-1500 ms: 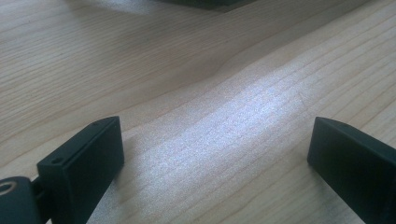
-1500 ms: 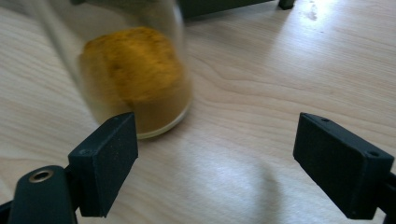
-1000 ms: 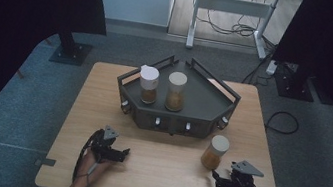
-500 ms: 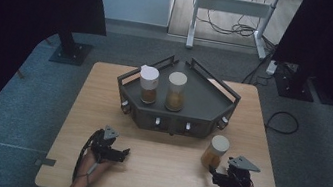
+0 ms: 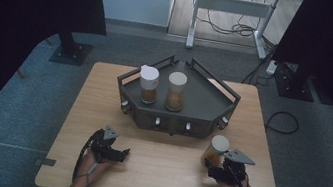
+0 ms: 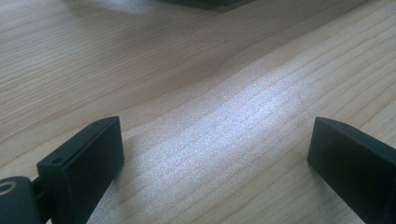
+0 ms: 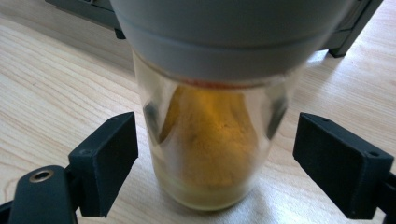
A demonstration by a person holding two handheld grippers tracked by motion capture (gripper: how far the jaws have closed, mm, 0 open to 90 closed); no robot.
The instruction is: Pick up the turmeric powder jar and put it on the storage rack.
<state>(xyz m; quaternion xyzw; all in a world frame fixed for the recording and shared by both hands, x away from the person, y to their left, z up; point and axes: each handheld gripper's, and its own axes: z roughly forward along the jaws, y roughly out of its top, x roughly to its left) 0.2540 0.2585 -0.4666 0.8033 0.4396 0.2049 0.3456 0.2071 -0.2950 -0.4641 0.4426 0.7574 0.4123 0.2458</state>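
A glass jar (image 5: 216, 149) with a pale lid and orange-brown powder stands upright on the wooden table (image 5: 167, 174), in front of the tray's right end. My right gripper (image 5: 211, 165) is open around it. In the right gripper view the jar (image 7: 210, 140) sits between the jaws of the right gripper (image 7: 217, 142), with a gap on each side. At the front left of the table my left gripper (image 5: 123, 153) is open over bare wood. Nothing lies between the jaws of the left gripper (image 6: 215, 149) in its own view.
A dark angular tray (image 5: 203, 104) sits at the table's middle back. It holds two more lidded jars, one at the left (image 5: 148, 84) and one beside it (image 5: 176, 91). Dark stands (image 5: 70, 48) flank the table, and cables (image 5: 281, 122) lie on the floor.
My right gripper has edged a little forward and left toward the jar. The jar, the tray and the left gripper have stayed where they were.
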